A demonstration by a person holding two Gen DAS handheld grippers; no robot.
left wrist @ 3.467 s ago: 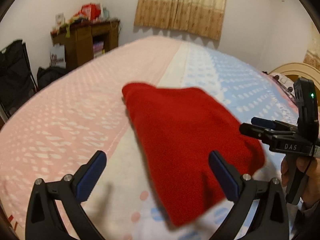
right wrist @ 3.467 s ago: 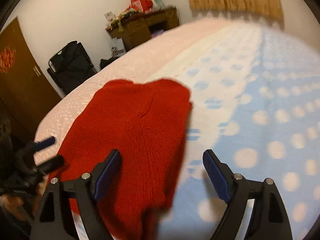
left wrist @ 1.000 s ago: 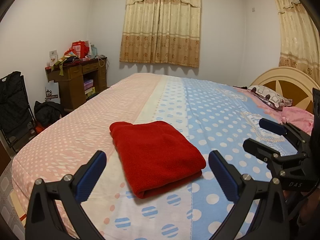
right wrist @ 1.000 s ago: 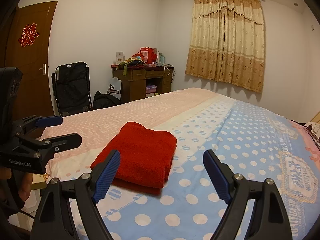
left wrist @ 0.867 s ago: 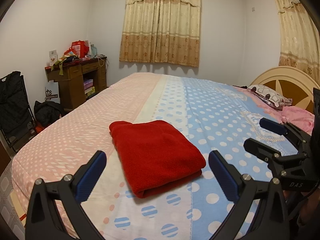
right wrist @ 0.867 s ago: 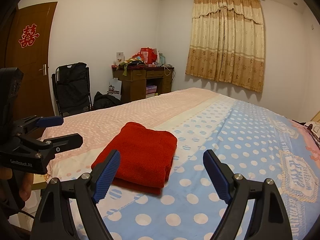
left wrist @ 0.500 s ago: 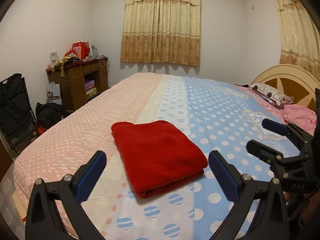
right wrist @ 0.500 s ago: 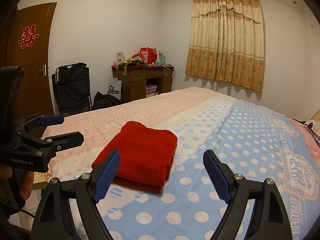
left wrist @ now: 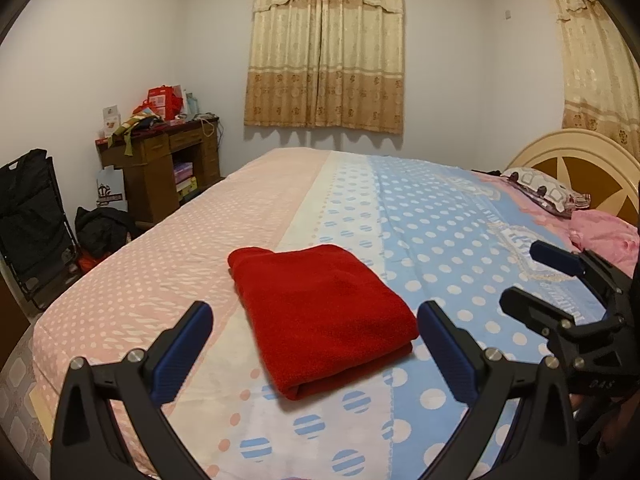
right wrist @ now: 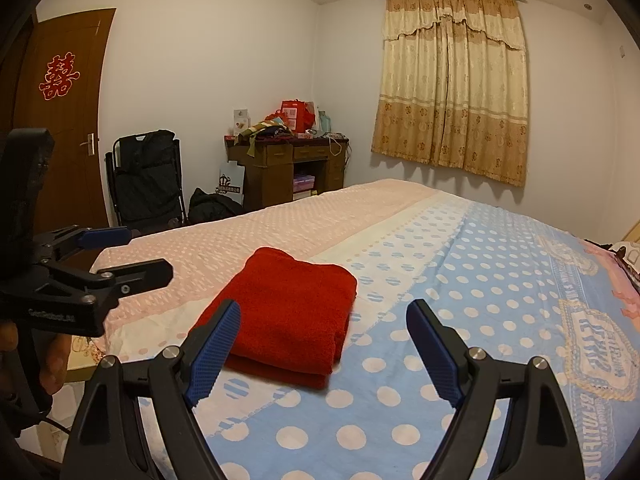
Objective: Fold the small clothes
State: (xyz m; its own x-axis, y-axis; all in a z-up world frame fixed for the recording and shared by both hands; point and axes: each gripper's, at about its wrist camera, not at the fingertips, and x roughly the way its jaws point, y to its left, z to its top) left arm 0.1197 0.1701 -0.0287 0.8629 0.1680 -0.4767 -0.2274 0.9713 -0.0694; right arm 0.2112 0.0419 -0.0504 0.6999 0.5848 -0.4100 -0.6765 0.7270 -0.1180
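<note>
**Folded red garment rests on the bed, both tools clear**

Hovering nearest the lens, the left tool (left wrist: 314, 330) shows its two blue-padded fingers (left wrist: 182, 354) spread wide with nothing between them; the right tool (right wrist: 324, 330) stands the same way, jaws apart and empty. Each tool also appears at the edge of the other's view, held off to the side of the cloth and touching nothing.

Just beyond the fingertips lies the red garment (left wrist: 322, 314), folded into a thick, tidy rectangle of at least two layers, flat on the bed (left wrist: 440, 240). It sits near the foot edge, across the seam where the pink half of the sheet meets the white and blue dotted part. In the left view, its long axis runs from the near right corner towards the far left, angled across the bed's stripes; a fold shows at the near end, while the far end bunches slightly.

Judging by this, the folding of this piece looks finished and the step in hand is release and retreat. The next move probably calls for either a new garment, none being visible here, or a light squaring of the far corner.

Farther off stand a cluttered wooden desk (right wrist: 288, 164), a black folding chair (right wrist: 146, 178) and curtains (left wrist: 326, 46).
</note>
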